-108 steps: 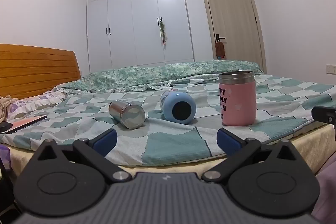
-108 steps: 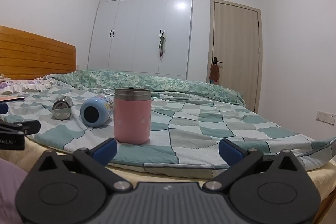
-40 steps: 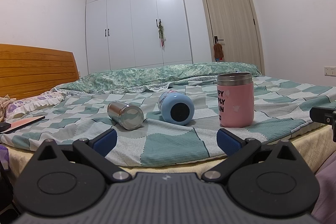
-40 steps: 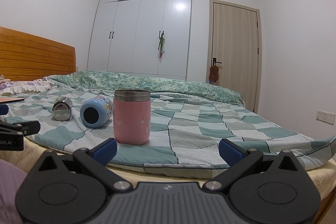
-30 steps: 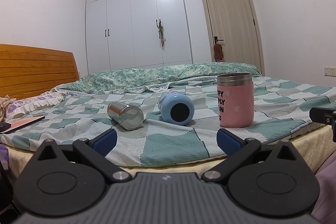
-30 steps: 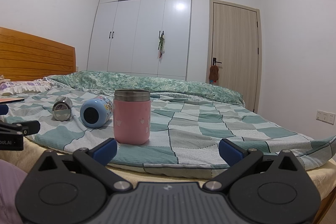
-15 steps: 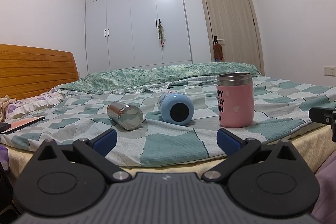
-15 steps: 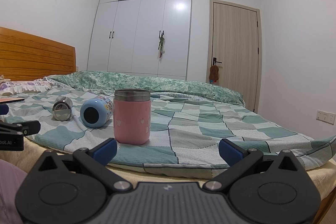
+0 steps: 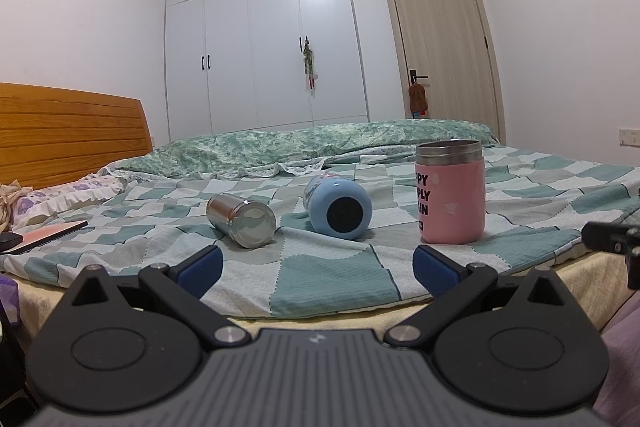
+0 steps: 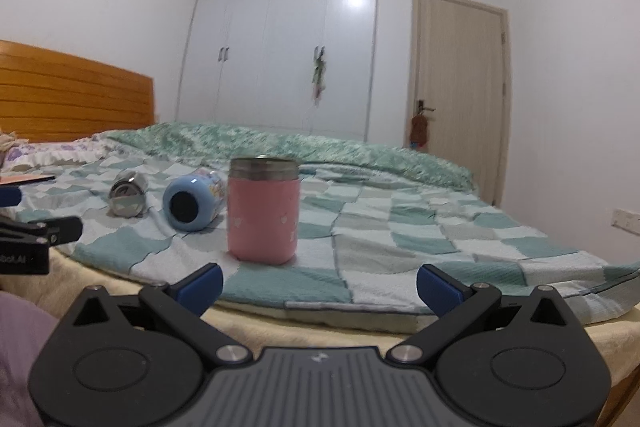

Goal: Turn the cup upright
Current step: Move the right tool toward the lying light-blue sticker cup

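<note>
Three cups rest on the checkered bedspread. A steel cup (image 9: 243,220) lies on its side at the left, base toward me. A light blue cup (image 9: 338,211) lies on its side in the middle, base toward me. A pink cup (image 9: 450,191) stands upright at the right. They also show in the right wrist view: steel cup (image 10: 128,195), blue cup (image 10: 192,203), pink cup (image 10: 264,211). My left gripper (image 9: 318,269) is open and empty, short of the bed edge. My right gripper (image 10: 320,287) is open and empty, short of the bed edge, right of the pink cup.
The bed's near edge (image 9: 320,311) runs just beyond the left fingertips. A wooden headboard (image 9: 72,135) stands at the left. A flat book-like thing (image 9: 52,231) lies near the pillows. A rolled quilt (image 9: 320,143) lies along the far side. Wardrobe and door stand behind.
The right wrist view has blurred and shifted: the right gripper has moved forward and up, so the cups look nearer and lower. The left gripper is nearly still. No cup has moved.
</note>
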A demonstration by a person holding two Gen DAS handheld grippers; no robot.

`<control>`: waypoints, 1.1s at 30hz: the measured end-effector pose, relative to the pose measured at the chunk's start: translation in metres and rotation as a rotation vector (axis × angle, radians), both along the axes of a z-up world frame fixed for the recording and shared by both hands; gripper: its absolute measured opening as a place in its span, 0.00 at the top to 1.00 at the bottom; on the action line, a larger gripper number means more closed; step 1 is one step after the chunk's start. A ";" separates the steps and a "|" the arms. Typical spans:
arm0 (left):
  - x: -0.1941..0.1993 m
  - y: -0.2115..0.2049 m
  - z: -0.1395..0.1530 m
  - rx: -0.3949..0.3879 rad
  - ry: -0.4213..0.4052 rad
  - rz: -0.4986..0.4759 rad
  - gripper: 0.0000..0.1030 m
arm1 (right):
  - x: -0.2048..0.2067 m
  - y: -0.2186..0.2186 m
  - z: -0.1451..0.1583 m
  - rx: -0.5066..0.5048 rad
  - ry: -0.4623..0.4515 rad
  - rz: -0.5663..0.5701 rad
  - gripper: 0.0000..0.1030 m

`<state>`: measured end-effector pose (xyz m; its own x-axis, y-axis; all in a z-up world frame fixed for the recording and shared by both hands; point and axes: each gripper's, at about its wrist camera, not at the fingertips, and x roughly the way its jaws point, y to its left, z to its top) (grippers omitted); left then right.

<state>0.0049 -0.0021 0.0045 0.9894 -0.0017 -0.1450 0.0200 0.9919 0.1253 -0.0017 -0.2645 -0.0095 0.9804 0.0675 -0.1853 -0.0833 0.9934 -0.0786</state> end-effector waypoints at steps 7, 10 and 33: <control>-0.005 0.002 0.004 -0.012 0.014 -0.005 0.00 | 0.000 0.006 0.003 -0.014 0.012 0.032 0.00; -0.003 0.005 0.007 -0.022 0.032 -0.006 0.00 | 0.003 0.009 0.006 -0.018 0.022 0.057 0.00; 0.072 0.087 0.078 -0.026 0.012 0.095 0.00 | 0.099 0.099 0.075 -0.043 -0.005 0.298 0.00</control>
<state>0.0771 0.0853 0.0828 0.9834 0.0885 -0.1582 -0.0732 0.9923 0.0999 0.0977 -0.1660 0.0657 0.9195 0.3444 -0.1895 -0.3701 0.9210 -0.1216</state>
